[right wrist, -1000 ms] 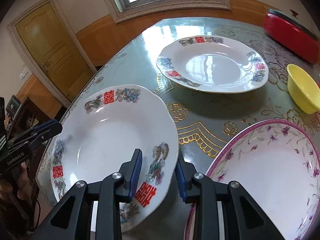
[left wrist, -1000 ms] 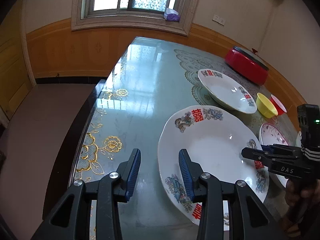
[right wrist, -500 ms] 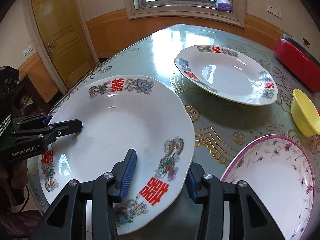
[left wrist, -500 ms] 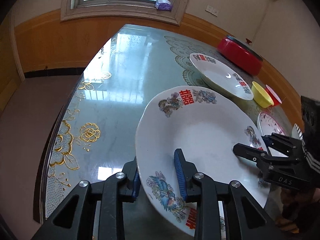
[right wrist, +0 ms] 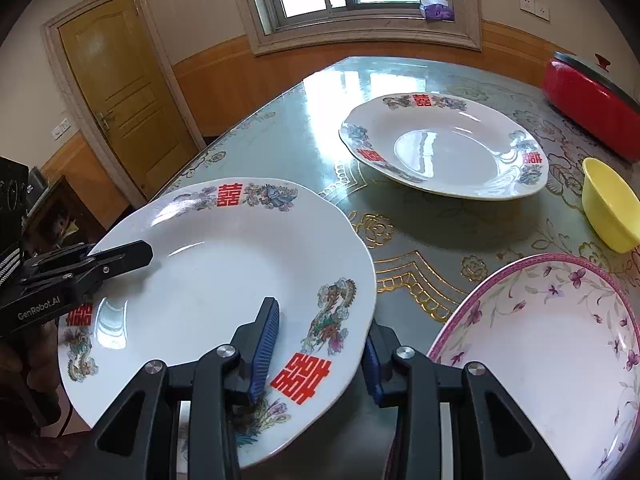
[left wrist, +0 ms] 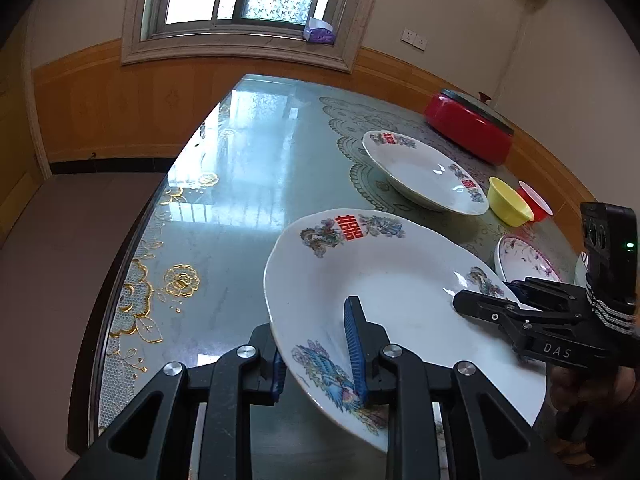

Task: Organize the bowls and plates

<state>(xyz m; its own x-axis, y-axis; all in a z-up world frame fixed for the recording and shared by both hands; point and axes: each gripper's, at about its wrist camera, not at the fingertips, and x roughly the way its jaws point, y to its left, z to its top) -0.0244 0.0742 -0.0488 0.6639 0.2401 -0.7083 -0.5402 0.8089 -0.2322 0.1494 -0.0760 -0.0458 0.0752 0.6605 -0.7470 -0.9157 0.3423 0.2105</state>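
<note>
The near white plate (left wrist: 384, 280) is tilting above the tabletop (left wrist: 240, 184). The left gripper (left wrist: 316, 354) and right gripper (right wrist: 318, 346) are straddling opposite rims, fingers closing on it, near a second plate (right wrist: 444, 148).

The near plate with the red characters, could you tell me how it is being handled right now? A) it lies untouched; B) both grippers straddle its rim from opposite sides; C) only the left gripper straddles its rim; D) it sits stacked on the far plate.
B: the left gripper and the right gripper each have the near plate's rim between their closing jaws.
</note>
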